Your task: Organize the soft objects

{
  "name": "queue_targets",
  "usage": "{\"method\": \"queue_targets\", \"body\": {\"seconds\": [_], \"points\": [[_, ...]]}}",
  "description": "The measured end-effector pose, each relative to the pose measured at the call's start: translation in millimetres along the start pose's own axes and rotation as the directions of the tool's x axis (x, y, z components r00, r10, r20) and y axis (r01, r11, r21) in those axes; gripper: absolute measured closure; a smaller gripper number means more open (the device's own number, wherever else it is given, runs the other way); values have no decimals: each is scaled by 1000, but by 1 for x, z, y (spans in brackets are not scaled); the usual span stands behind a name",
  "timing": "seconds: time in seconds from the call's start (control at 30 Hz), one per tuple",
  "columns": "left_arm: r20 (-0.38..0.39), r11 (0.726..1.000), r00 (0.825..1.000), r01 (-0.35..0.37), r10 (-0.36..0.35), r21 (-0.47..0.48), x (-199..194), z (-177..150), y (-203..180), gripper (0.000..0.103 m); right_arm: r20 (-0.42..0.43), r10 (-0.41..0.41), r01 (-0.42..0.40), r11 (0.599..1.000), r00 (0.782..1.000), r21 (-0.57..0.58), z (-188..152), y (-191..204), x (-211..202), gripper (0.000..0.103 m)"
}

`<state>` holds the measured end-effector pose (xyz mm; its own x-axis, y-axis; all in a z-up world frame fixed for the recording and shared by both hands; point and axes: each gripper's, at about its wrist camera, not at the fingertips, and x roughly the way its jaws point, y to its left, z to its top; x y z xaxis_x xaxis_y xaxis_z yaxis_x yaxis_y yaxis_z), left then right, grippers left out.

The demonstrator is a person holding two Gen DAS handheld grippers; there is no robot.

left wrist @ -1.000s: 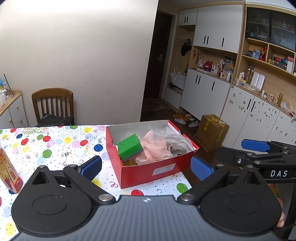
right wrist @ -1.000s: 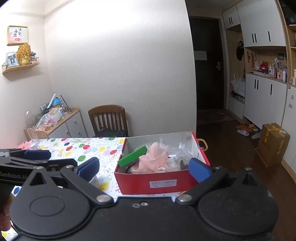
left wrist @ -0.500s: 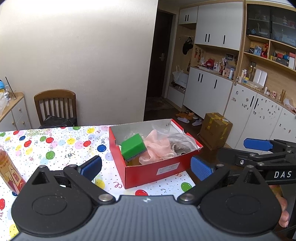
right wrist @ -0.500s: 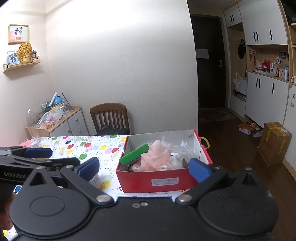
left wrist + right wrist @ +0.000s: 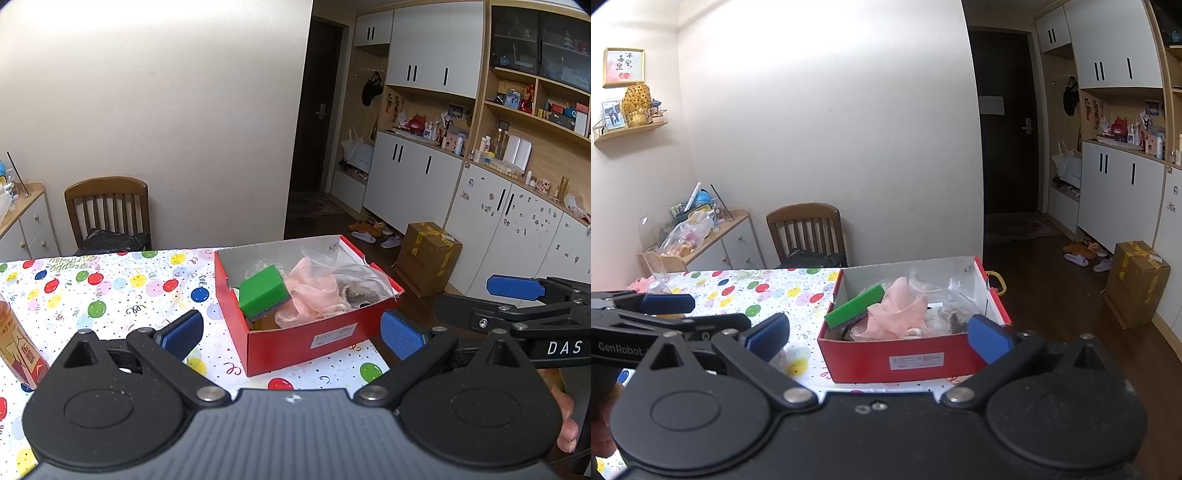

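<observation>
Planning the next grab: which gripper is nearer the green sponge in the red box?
Left, slightly. The left gripper hovers short of the green sponge; the right gripper hangs farther back, box wall between.

White wall [image 5: 831, 129] — wooden chair [image 5: 807, 230], dark door [image 5: 1008, 129], white cabinets [image 5: 413, 184].

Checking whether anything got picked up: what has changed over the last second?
Nothing taken or let go. Both views shifted slightly, so both grippers drifted a little: left gripper, right gripper. Both remain open and empty. Sponge and pink cloth lie unchanged in the red box.
</observation>
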<state>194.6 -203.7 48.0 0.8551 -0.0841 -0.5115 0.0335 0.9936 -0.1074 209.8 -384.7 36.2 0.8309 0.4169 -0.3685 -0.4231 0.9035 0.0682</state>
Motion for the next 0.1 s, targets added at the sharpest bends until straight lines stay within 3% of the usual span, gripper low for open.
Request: {"method": "queue_targets", "body": {"seconds": [0.1], "points": [[-1,1000,1000,2,-2,-1,1,0,0,0,-1,0,0,1000,1000,0,0,0,0,0]]}}
